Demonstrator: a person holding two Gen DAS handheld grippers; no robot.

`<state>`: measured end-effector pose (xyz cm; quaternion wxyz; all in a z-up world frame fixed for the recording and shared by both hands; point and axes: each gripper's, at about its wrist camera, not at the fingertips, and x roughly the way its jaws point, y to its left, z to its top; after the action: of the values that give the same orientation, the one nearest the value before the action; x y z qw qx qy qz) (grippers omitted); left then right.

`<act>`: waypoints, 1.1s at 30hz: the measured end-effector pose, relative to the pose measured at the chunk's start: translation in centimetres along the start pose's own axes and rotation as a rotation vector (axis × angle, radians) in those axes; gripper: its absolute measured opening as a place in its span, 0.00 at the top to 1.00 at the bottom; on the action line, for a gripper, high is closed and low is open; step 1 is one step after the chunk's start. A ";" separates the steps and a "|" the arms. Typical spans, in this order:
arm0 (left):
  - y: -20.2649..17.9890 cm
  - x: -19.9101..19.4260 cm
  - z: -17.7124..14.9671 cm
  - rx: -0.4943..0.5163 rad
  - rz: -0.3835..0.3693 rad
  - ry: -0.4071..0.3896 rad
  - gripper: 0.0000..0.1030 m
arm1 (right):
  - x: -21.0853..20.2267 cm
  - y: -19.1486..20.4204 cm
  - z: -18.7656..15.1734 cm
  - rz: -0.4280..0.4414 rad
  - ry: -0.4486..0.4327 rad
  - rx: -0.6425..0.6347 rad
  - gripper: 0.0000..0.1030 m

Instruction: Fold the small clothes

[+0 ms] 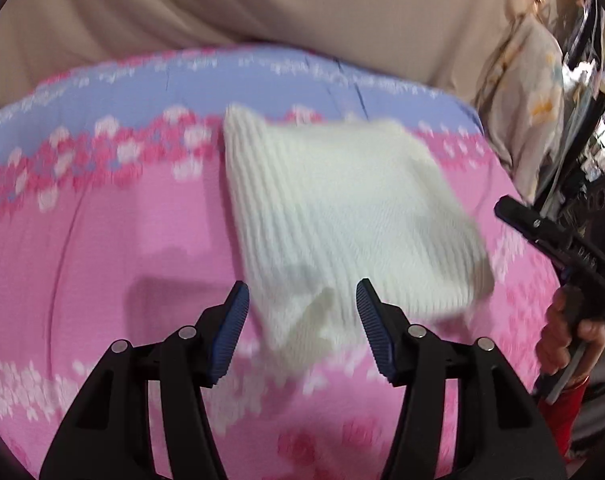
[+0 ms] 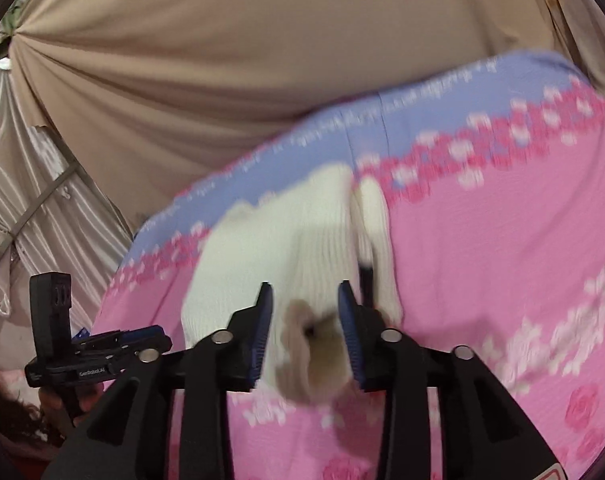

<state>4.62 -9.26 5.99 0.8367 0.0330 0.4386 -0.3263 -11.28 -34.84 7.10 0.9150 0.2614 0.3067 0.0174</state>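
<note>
A white ribbed knit garment [image 1: 342, 208] lies folded on a pink flowered bedspread [image 1: 102, 240]. My left gripper [image 1: 302, 300] hovers over its near corner, open, with its blue pads clear of the cloth. In the right wrist view the same garment [image 2: 286, 240] lies lengthwise ahead, with a beige patch at its near end. That end sits between the blue fingers of my right gripper [image 2: 304, 300], which stands open. Both views are blurred. A hand [image 1: 570, 332] holds the right tool at the right edge of the left wrist view.
A beige curtain [image 1: 302, 8] hangs behind the bed's far lavender border [image 1: 262, 76]. Hanging clothes and clutter [image 1: 534, 92] stand at the right. Silvery satin fabric [image 2: 30, 184] hangs at the left of the right wrist view, with the left tool's black body [image 2: 62, 364] below it.
</note>
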 end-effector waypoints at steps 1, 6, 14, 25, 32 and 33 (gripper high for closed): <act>0.1 0.4 0.7 -0.001 0.007 -0.010 0.47 | 0.7 0.2 0.6 -0.012 -0.011 -0.015 0.53; -1.6 4.2 1.9 0.007 0.100 0.031 0.48 | 8.8 -0.9 2.1 -0.147 0.126 -0.041 0.72; -2.6 5.4 1.3 0.046 0.145 0.026 0.44 | 7.5 -2.3 3.8 -0.102 0.040 -0.020 0.84; -2.8 5.9 1.0 0.063 0.189 0.019 0.42 | 2.2 1.6 1.4 -0.121 0.007 -0.071 0.80; -2.1 5.5 0.8 0.025 0.153 0.039 0.38 | 6.9 -0.3 -4.8 -0.321 0.200 -0.183 0.86; -2.0 5.1 0.7 0.014 0.139 0.040 0.39 | 6.3 -0.1 -4.4 -0.315 0.200 -0.165 0.86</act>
<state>6.00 -13.71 3.01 0.8480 0.0760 0.4497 -0.2700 -8.67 -31.62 0.62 0.8897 0.1315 0.4308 -0.0748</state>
